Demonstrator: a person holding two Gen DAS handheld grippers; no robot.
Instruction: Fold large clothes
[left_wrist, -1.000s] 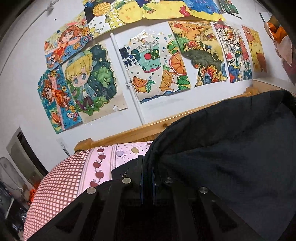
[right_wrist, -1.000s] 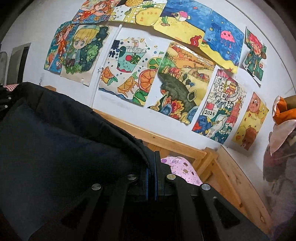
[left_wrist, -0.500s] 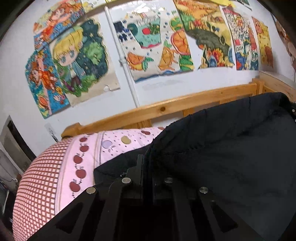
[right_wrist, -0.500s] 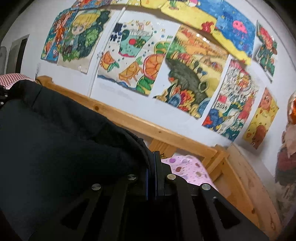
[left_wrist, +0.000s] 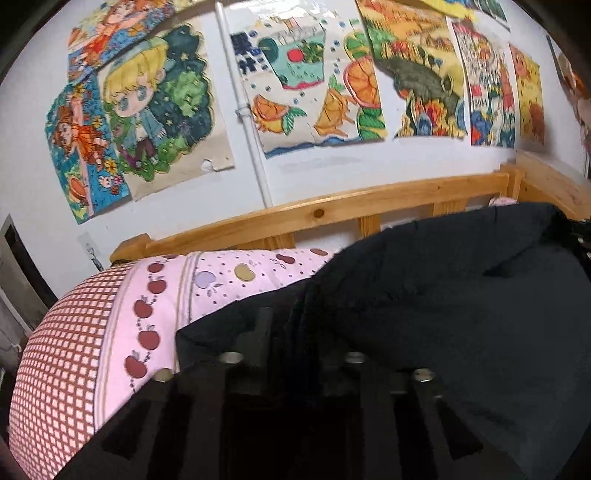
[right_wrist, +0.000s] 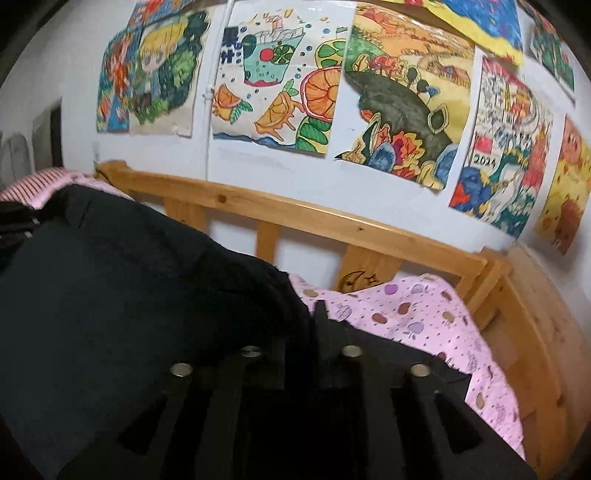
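Observation:
A large black garment (left_wrist: 461, 314) hangs stretched between my two grippers over a bed; it also fills the left of the right wrist view (right_wrist: 129, 295). My left gripper (left_wrist: 291, 321) is shut on the garment's left top corner. My right gripper (right_wrist: 314, 317) is shut on its right top corner. The fingertips are dark and partly buried in the black cloth. A second layer of black cloth lies under each gripper on the bed.
The bed has a pink sheet with apple prints (left_wrist: 155, 295) (right_wrist: 424, 314) and a red checked part (left_wrist: 66, 350). A wooden bed rail (left_wrist: 332, 210) (right_wrist: 332, 218) runs along a white wall with children's drawings (left_wrist: 306, 81). A white pipe (left_wrist: 247, 110) runs down the wall.
Both grippers have tilted and come down toward the bed with the garment: the wall drawings moved up in view, and more of the rail and pink sheet shows.

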